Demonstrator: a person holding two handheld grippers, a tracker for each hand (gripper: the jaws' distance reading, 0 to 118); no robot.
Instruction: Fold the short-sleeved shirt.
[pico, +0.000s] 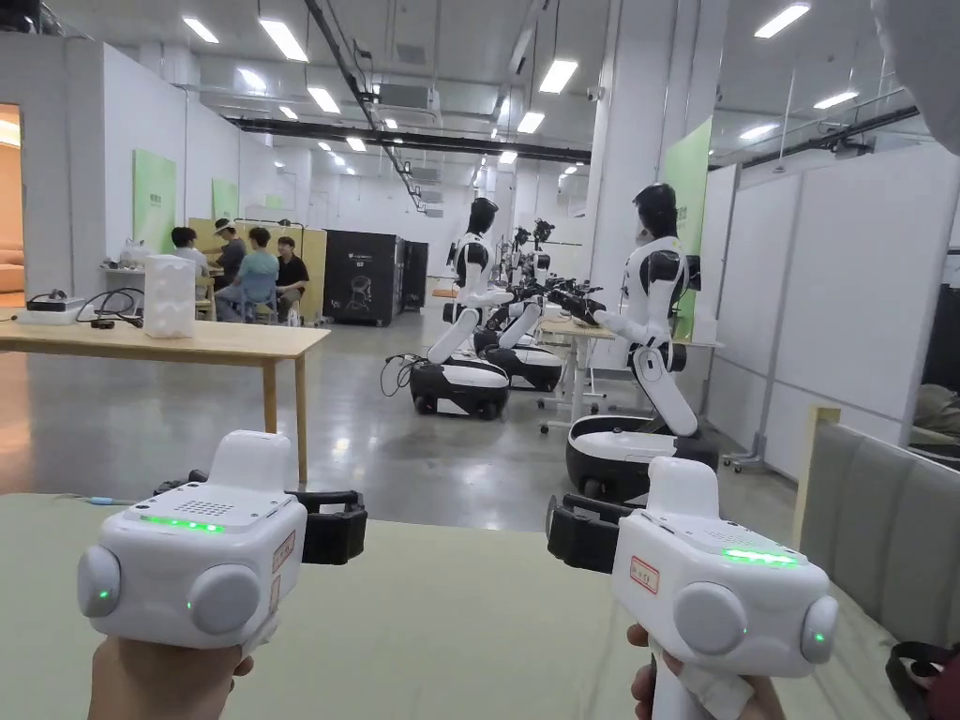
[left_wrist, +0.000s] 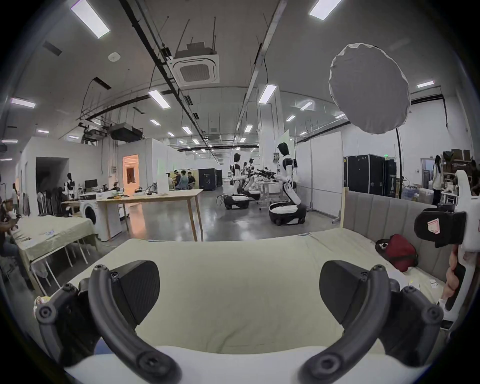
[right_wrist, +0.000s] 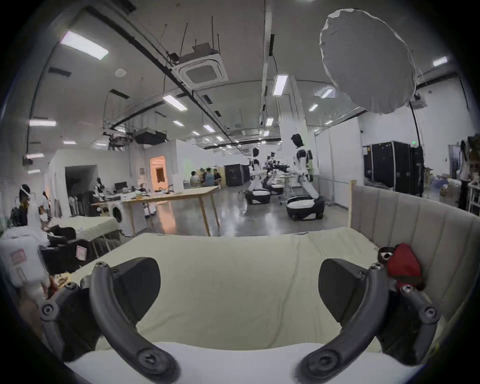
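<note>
We hold the left gripper and right gripper level above the bed, both sets of fingers spread and empty. We cannot tell where the shirt lies, so folding looks unstarted.

Two grippers: left gripper, right gripper; one red bag; perhaps four humanoid robots (far ones blurred).

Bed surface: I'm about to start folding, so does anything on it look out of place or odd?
One thing: a red bag lies slumped at the right edge of the pale green sheet, against the grey padded headboard. Both tongs, left and right, are open and hold nothing. I can't pick out a shirt on the sheet.
</note>
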